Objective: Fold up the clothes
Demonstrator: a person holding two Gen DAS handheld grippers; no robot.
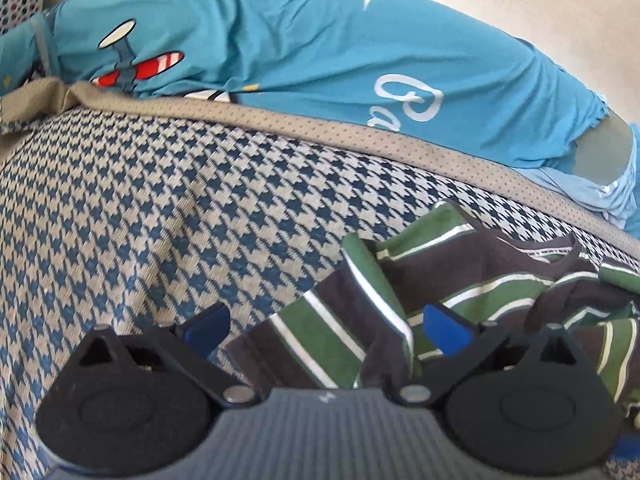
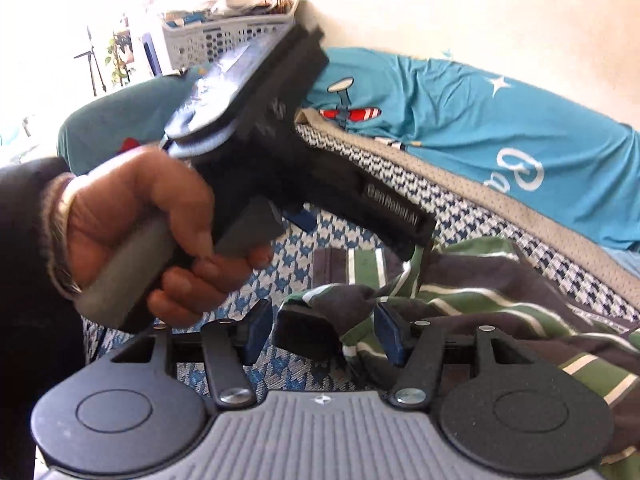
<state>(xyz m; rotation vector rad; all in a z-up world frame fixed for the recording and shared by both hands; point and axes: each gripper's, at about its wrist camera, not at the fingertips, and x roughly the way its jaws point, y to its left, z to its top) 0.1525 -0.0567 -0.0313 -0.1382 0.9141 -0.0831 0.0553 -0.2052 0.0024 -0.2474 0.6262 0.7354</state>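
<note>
fabric of a striped shirt point(image 1: 360, 320), green, dark brown and white, lies crumpled between the spread fingers of the left claw point(image 1: 326, 330); the jaws stand wide and grip nothing. the right claw point(image 2: 324, 334) also stands wide, with a bunched edge of the same shirt lying between its fingers, not pinched. the shirt is rumpled, not flat and not folded. judgement: the step in hand is taking hold of the shirt; the next move calls for each claw to close on an edge or corner so the cloth can be spread. under both claws lies a houndstooth bedcover point(image 1: 140, 200). ahead of the right claw, a hand point(image 2: 160, 232) holds the left device, whose body reads roughly "genrobot.ai". beyond, a blue pillow point(image 1: 320, 60) bears an aeroplane print and script starting "ca". farthest, a laundry basket point(image 2: 224, 40).
</note>
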